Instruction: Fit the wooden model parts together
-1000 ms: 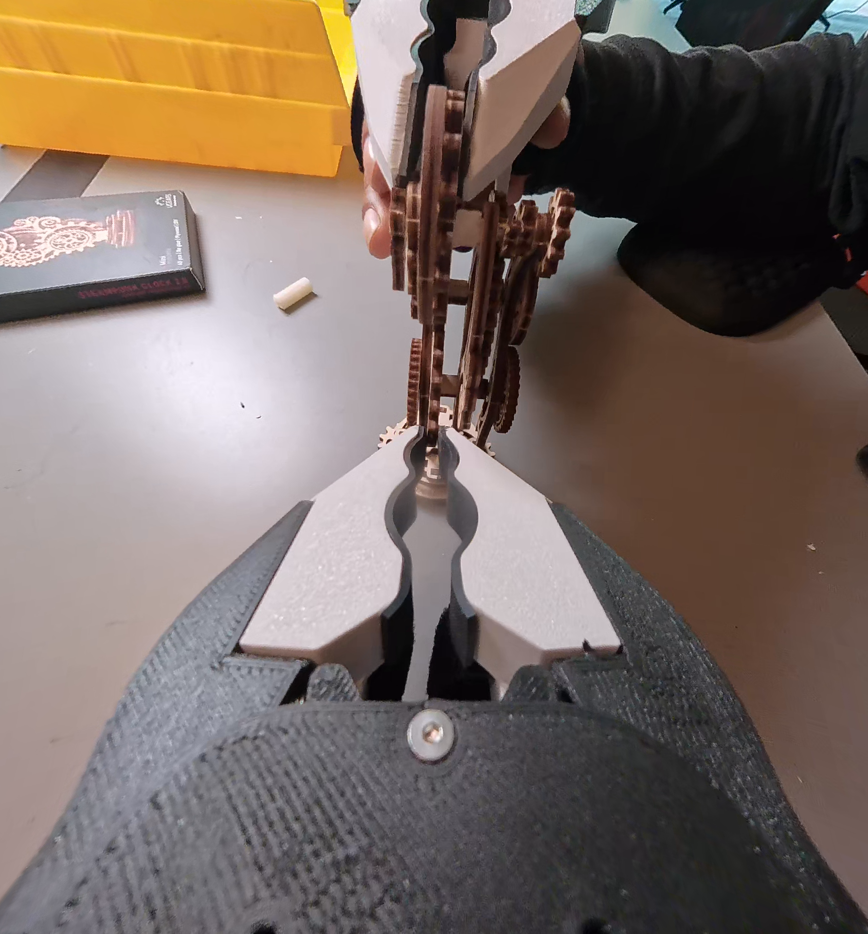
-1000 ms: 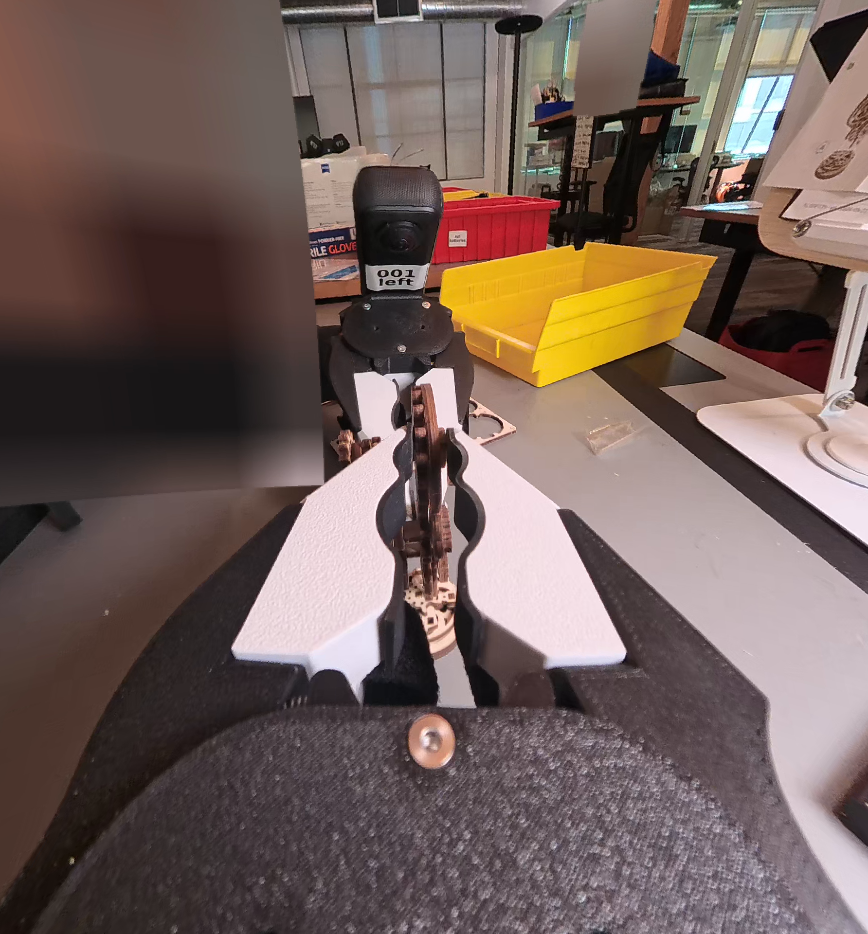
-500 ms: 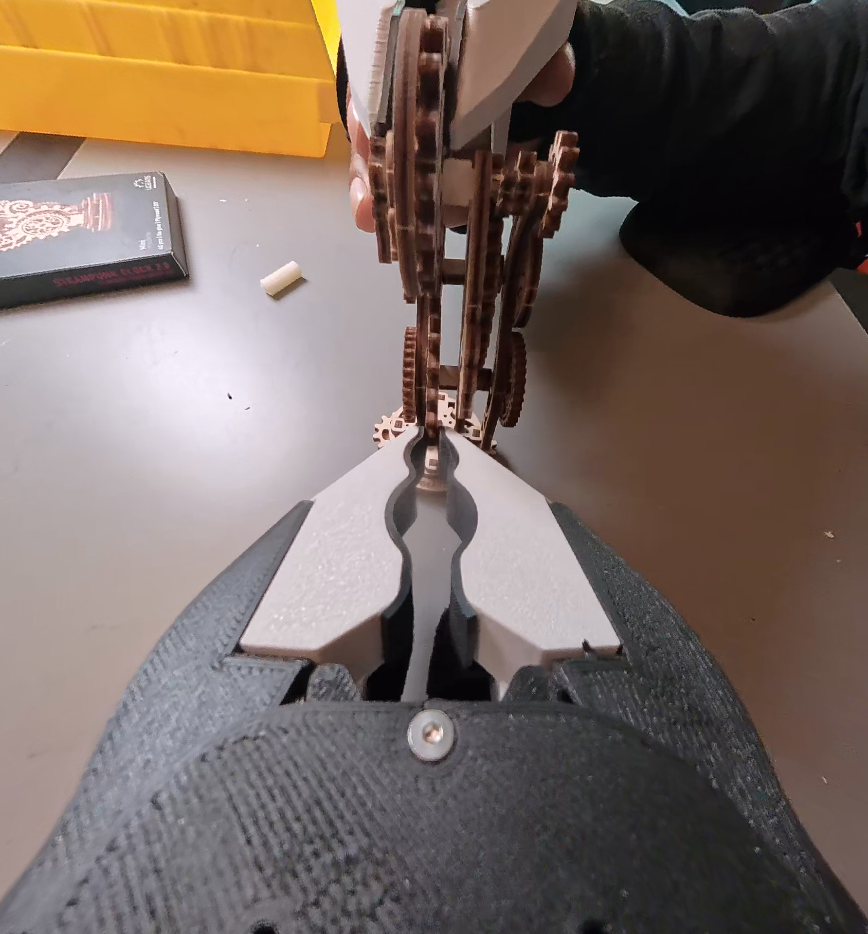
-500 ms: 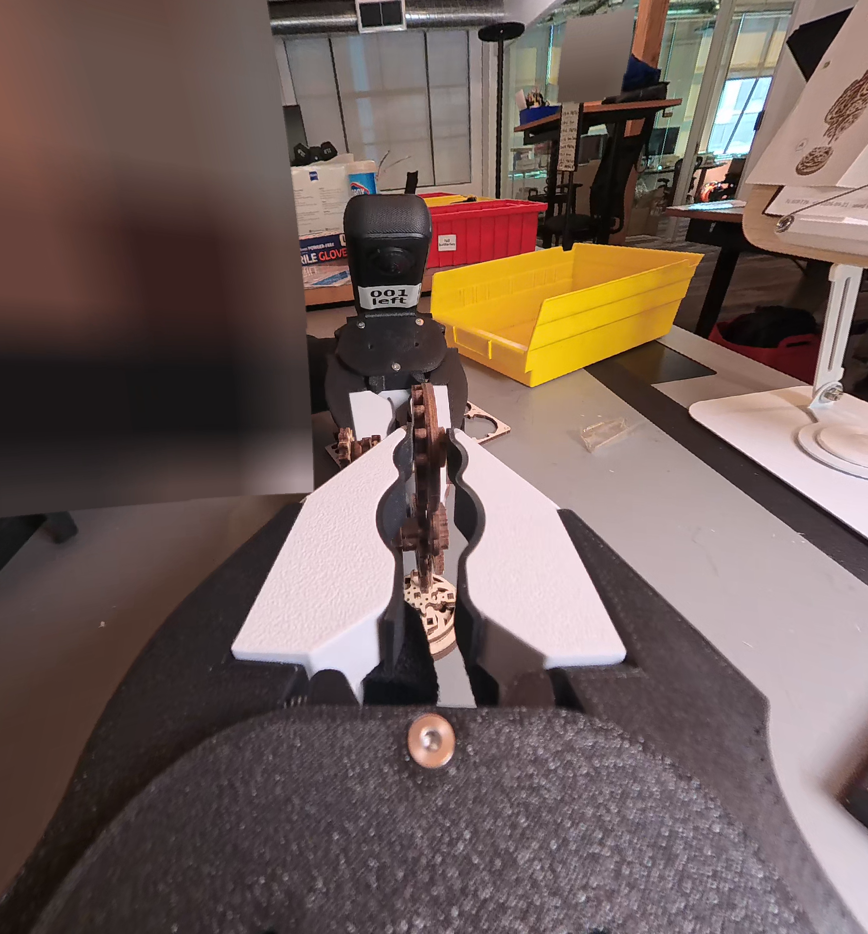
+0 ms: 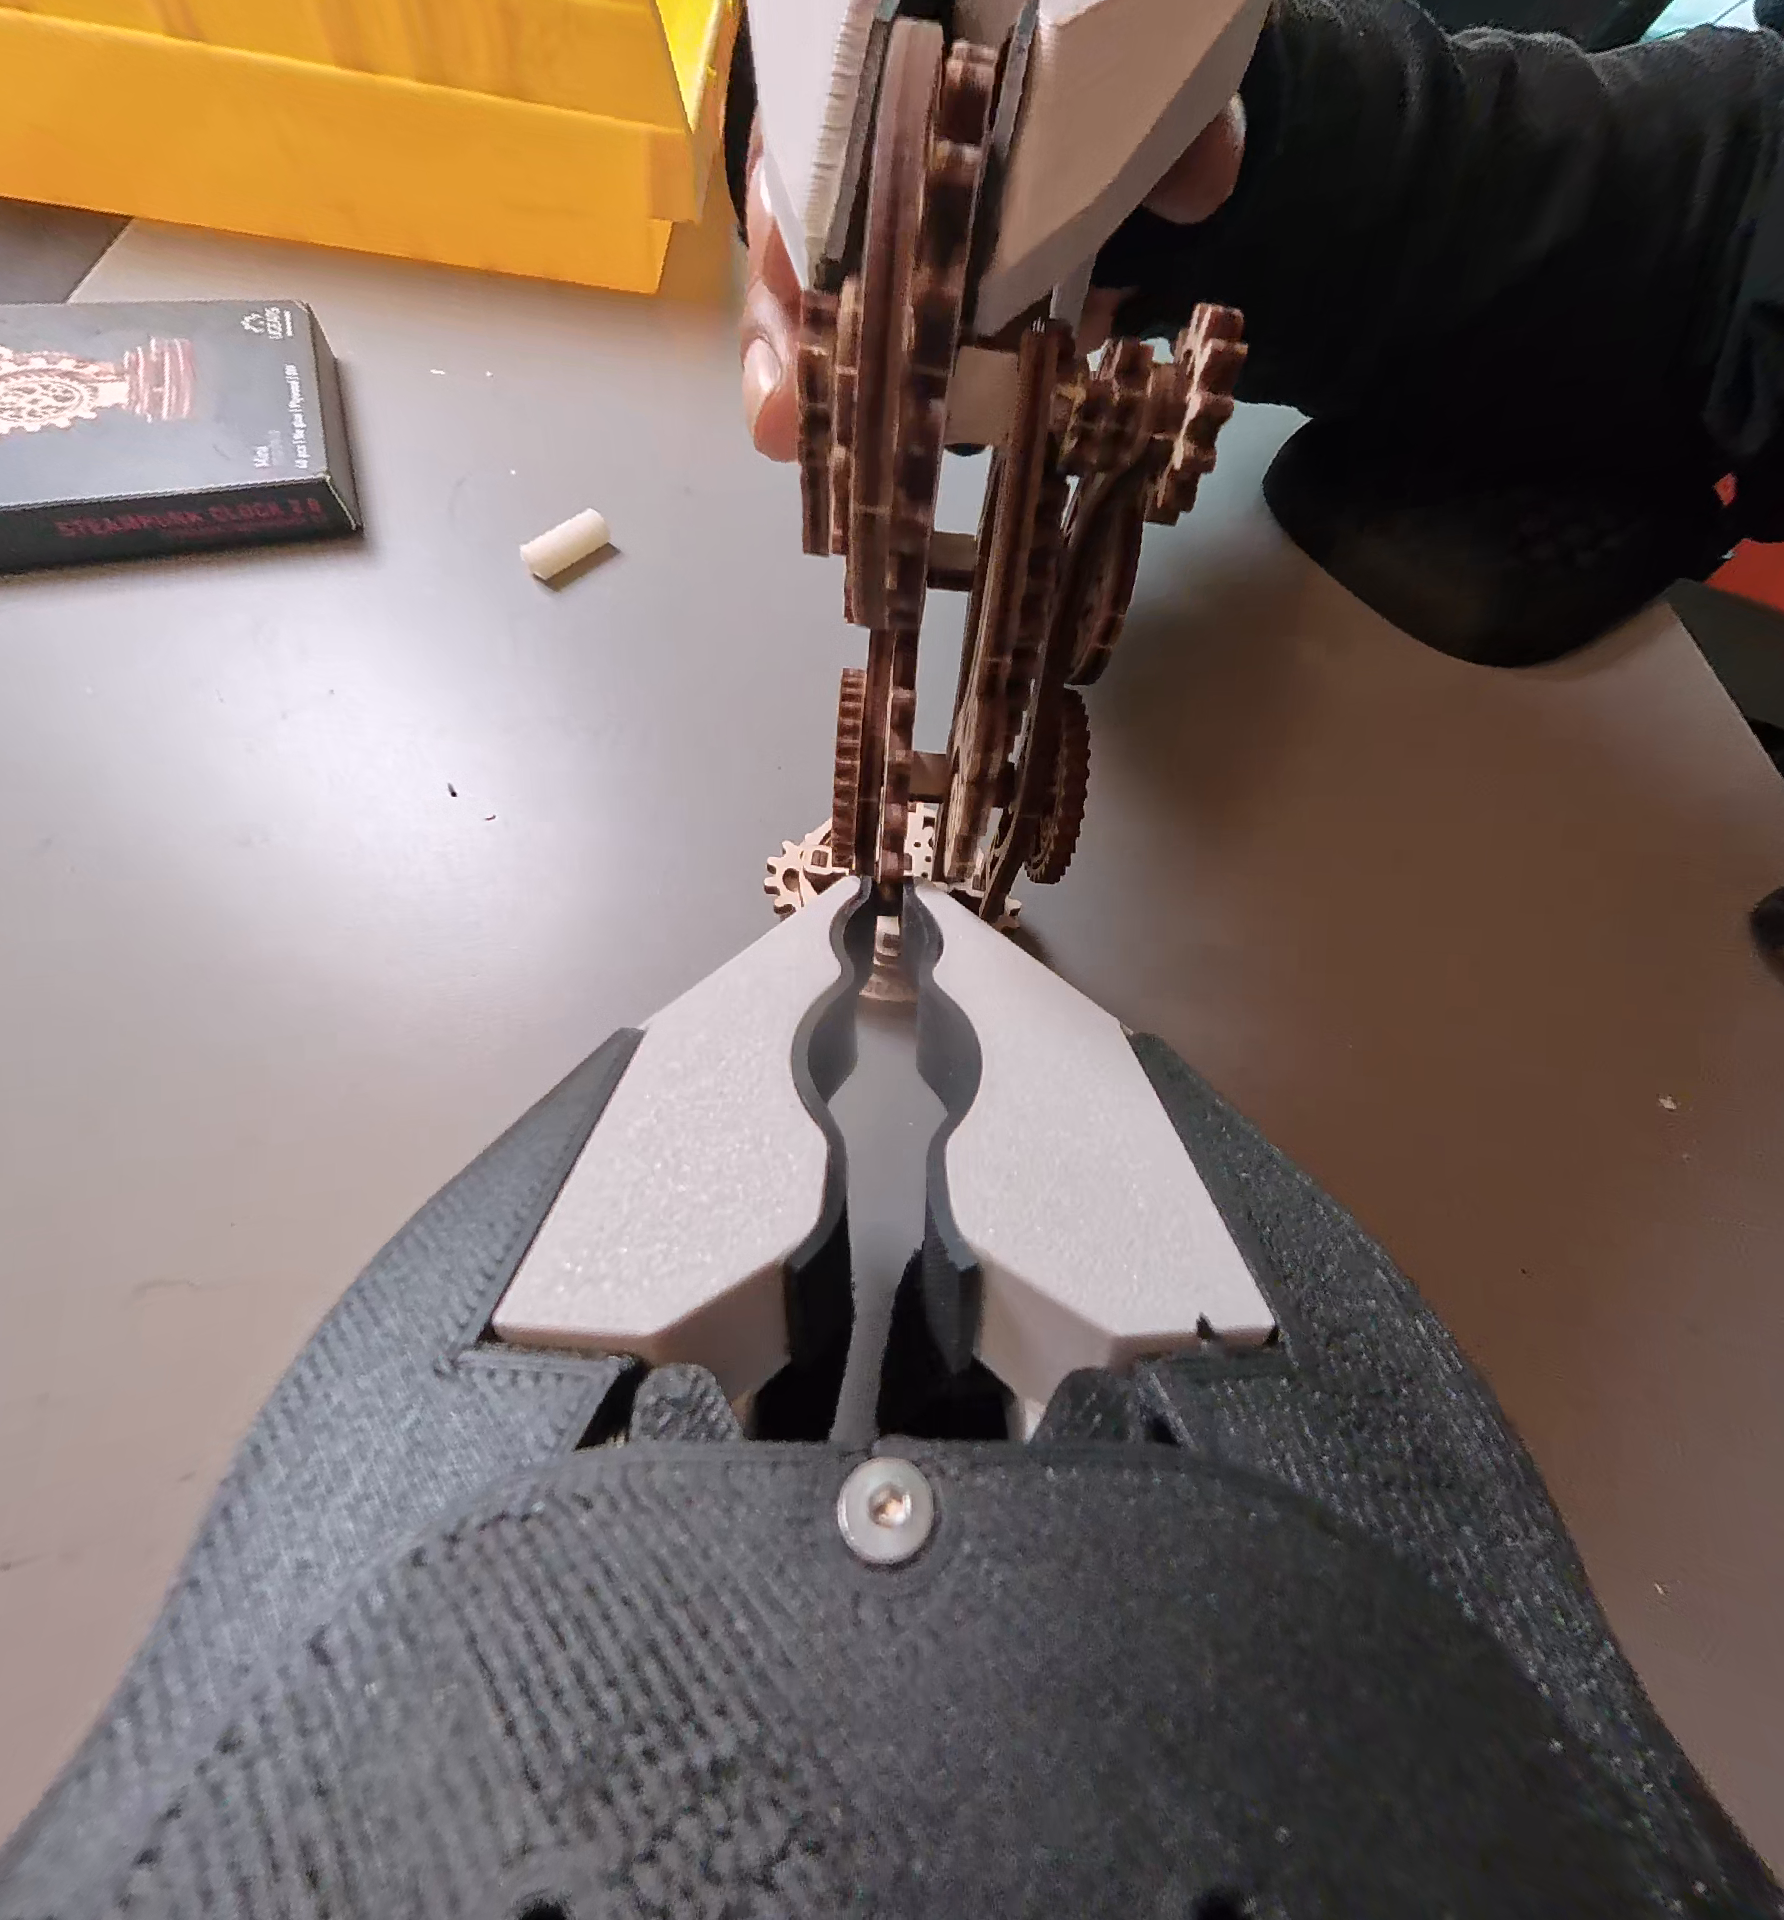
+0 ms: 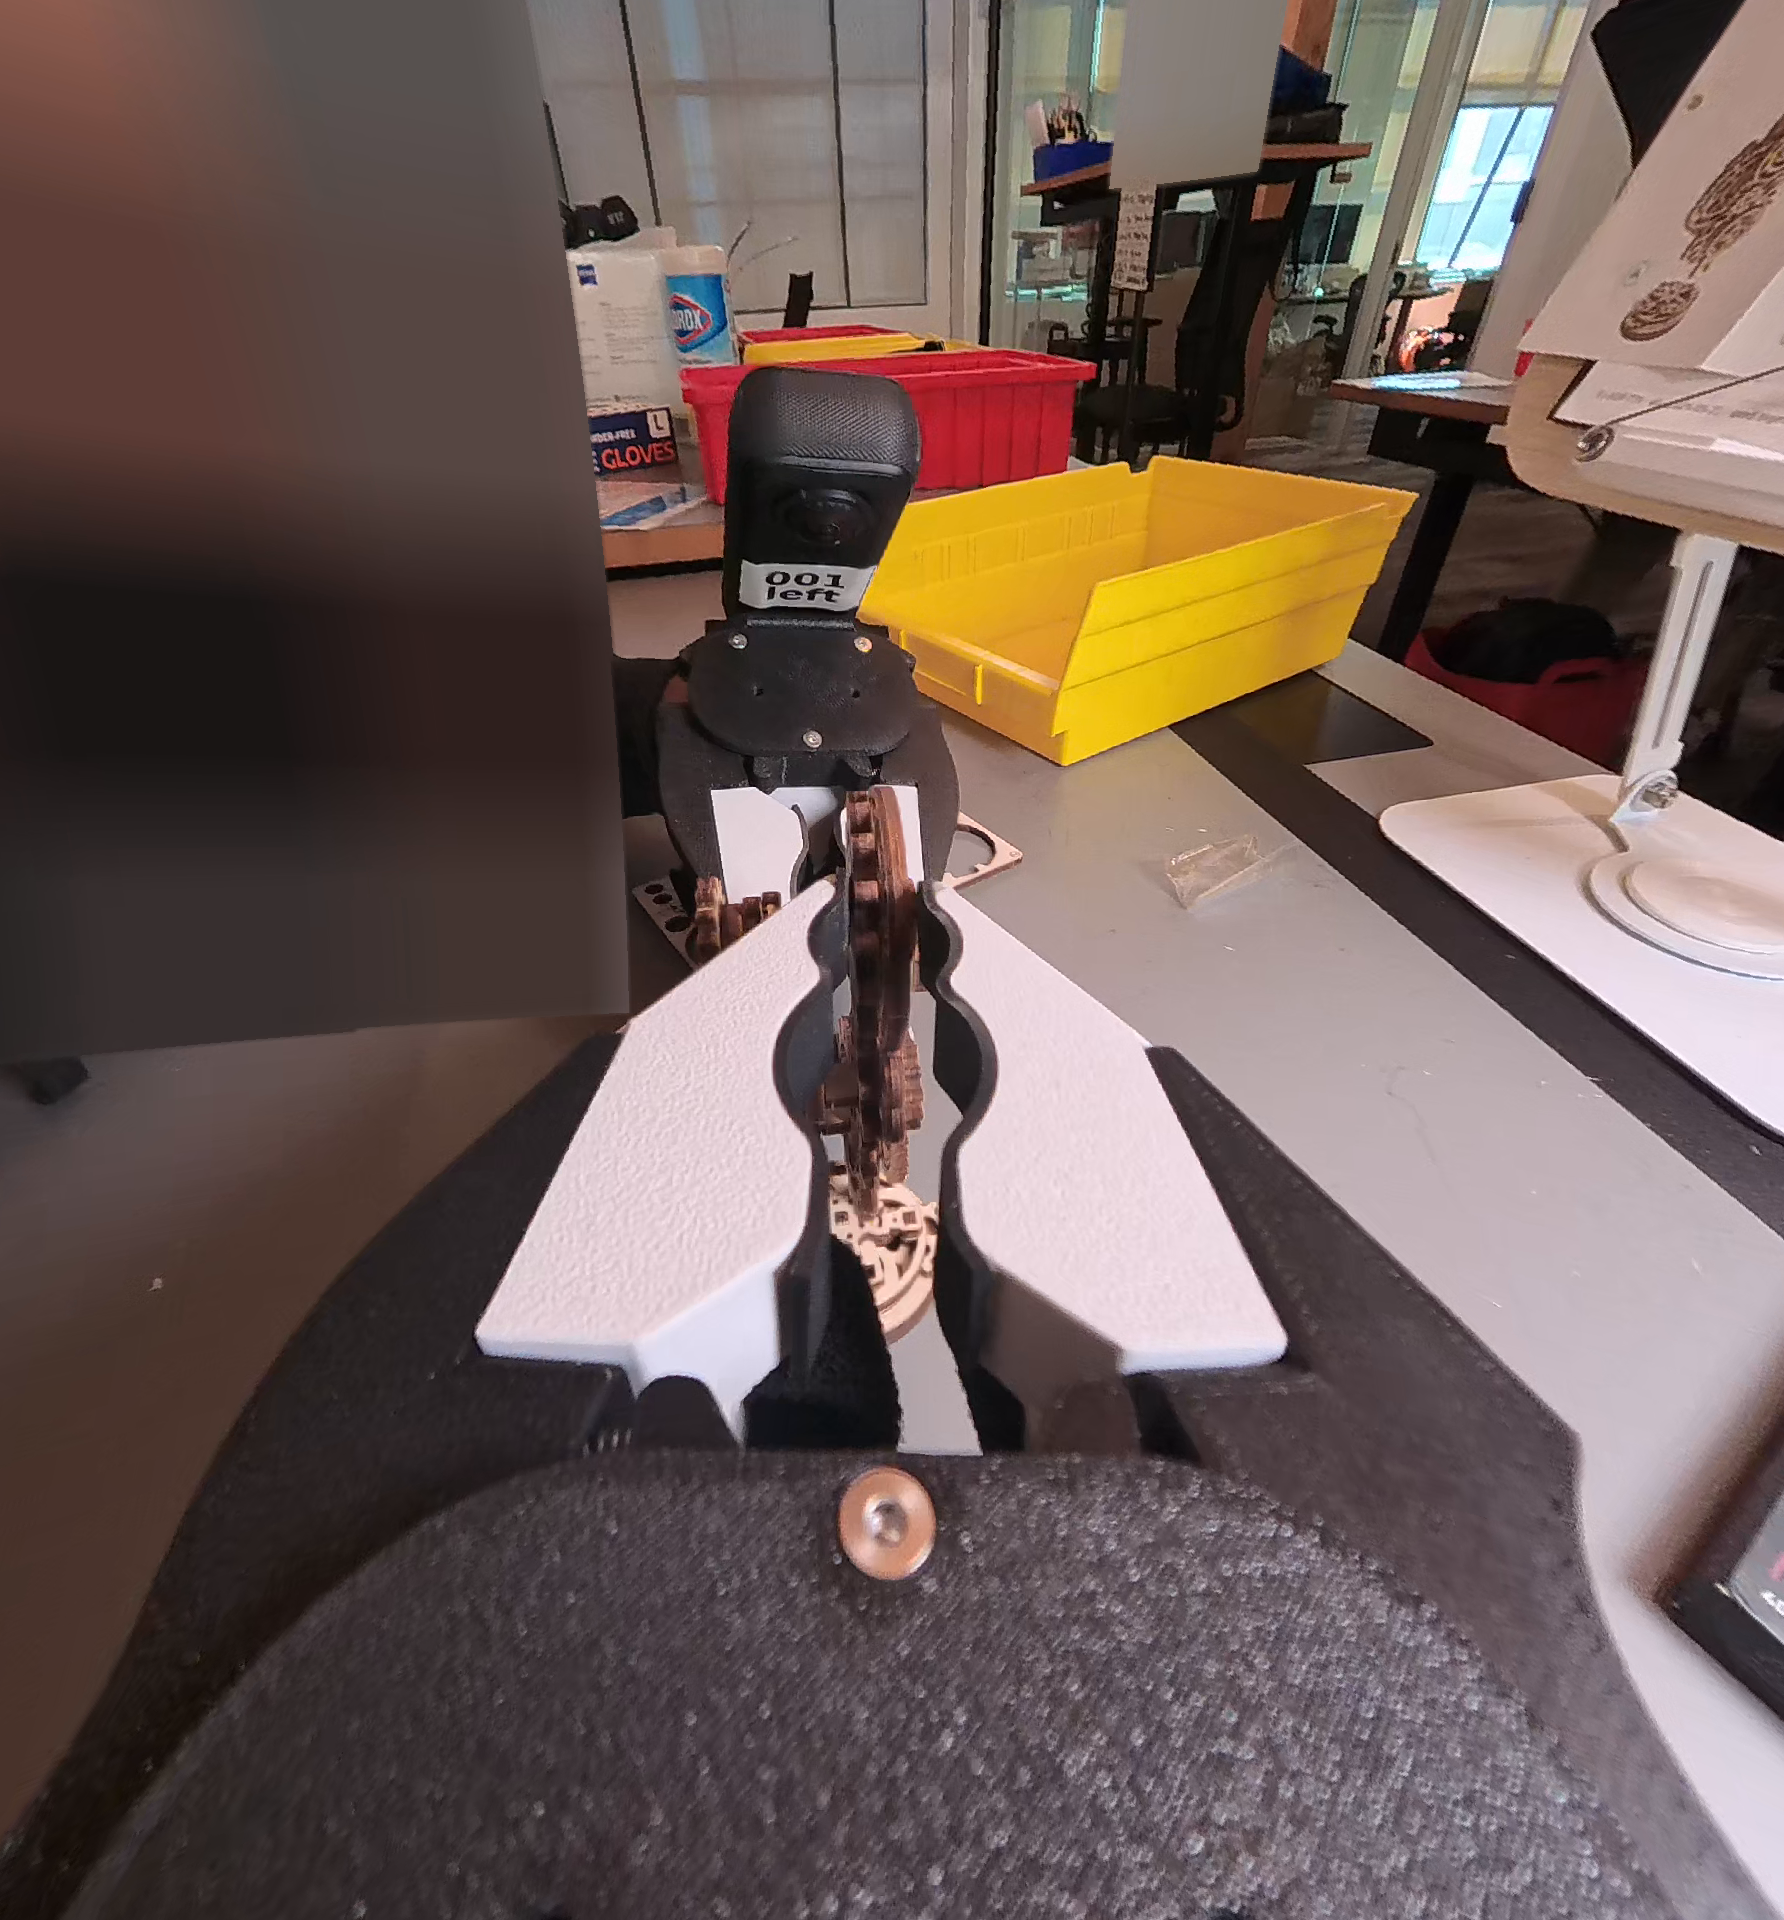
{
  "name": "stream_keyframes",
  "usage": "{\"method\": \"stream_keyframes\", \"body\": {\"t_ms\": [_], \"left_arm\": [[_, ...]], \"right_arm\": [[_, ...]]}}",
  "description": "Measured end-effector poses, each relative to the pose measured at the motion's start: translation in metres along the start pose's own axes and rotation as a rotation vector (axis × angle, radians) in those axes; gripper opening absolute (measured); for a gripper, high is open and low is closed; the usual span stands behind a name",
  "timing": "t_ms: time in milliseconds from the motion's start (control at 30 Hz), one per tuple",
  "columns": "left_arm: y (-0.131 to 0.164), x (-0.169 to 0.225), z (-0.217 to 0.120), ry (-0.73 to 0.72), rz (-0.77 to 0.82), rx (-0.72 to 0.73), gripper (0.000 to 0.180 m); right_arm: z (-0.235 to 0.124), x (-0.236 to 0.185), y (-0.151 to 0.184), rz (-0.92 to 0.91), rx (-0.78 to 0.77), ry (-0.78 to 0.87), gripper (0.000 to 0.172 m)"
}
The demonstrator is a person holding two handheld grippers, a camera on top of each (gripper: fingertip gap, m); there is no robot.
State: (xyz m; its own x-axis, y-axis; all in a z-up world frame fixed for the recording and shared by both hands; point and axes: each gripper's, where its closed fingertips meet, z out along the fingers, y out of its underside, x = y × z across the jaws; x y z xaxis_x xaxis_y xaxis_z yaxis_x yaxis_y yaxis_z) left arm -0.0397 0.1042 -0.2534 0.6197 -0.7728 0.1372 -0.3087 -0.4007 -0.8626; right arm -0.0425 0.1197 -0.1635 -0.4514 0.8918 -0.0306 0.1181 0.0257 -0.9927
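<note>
The wooden gear model (image 5: 955,582) stands at frame centre, its bottom edge pinched by the left gripper (image 5: 890,902), its top clamped by the right gripper (image 6: 883,904).

Wooden gear model (image 5: 971,582) between two clamped grippers, left gripper (image 5: 890,902) nearest.

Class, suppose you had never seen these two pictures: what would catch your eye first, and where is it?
First, the brown wooden gear model standing upright in the middle of the grey table, gripped from both ends: the right gripper clamps its top gear, the left gripper pinches its lower edge. Next, the bright yellow bin behind it, and a black box lying flat nearby.
</note>
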Motion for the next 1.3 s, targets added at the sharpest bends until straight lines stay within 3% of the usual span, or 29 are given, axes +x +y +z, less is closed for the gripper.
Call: {"method": "stream_keyframes", "body": {"t_ms": [733,1300], "left_arm": [[-0.002,-0.002,0.0,0.082,-0.127,0.01,0.002],[-0.003,0.001,0.009,0.056,-0.13,-0.009,0.002]], "right_arm": [[0.01,0.008,-0.002,0.036,-0.098,0.106,0.011],[0.005,0.009,0.001,0.061,-0.11,0.102,0.011]]}}
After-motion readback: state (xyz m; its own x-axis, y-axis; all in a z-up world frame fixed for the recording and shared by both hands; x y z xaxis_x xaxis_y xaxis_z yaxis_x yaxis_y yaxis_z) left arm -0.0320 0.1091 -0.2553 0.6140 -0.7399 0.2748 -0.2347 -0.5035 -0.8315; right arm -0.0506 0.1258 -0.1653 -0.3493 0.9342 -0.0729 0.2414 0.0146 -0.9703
